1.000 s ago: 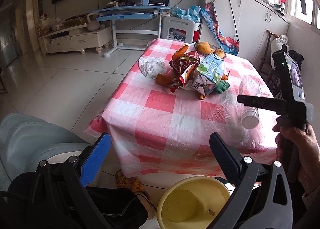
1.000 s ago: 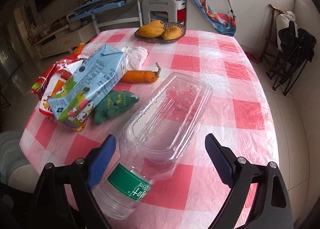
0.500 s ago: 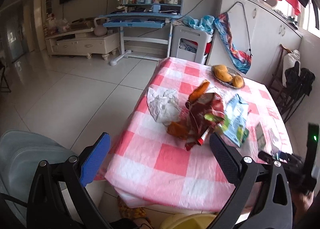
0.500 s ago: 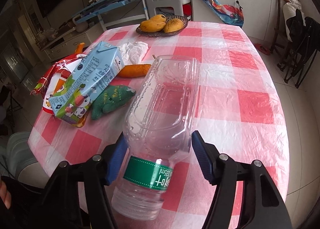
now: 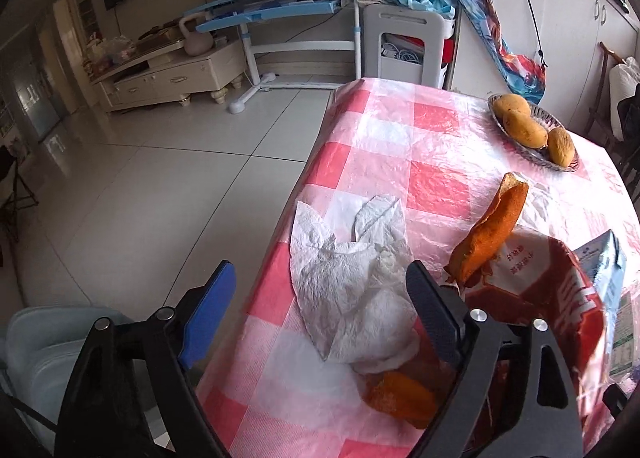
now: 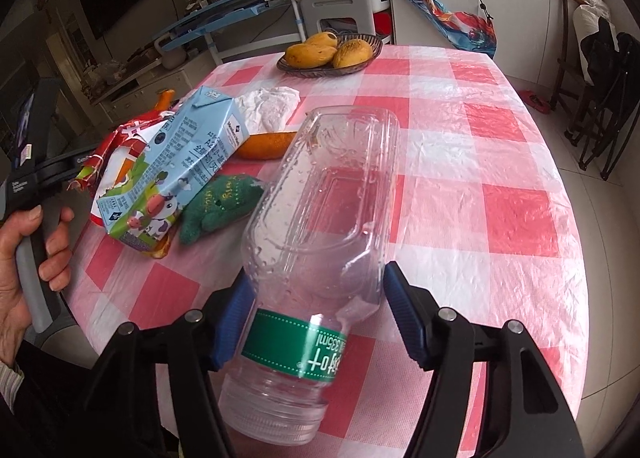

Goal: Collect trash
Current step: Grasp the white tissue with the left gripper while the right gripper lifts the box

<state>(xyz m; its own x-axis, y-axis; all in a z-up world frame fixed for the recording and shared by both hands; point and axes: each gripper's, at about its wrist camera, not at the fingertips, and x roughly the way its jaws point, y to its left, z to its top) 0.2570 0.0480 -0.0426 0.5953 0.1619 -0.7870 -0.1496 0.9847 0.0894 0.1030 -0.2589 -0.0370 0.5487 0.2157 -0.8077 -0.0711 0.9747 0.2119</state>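
Clear plastic bottle [image 6: 316,266] lies on the checked tablecloth [image 6: 500,145], clamped by the right gripper [image 6: 320,310]; the left gripper [image 5: 320,314], jaws just narrowing but unclenched, should straddle the crumpled tissue [image 5: 352,282] squarely.

The right gripper [image 6: 318,302] points steeply down, its blue-padded fingers [image 6: 404,318] pressed against either side of a clear plastic bottle [image 6: 320,250] just above the green label; the left gripper [image 5: 320,310] also angles downward, its jaws just narrowed yet standing apart, one either side of a crumpled tissue [image 5: 352,286] without pinching it; the person's left hand [image 6: 28,258] wraps that gripper's grey handle.
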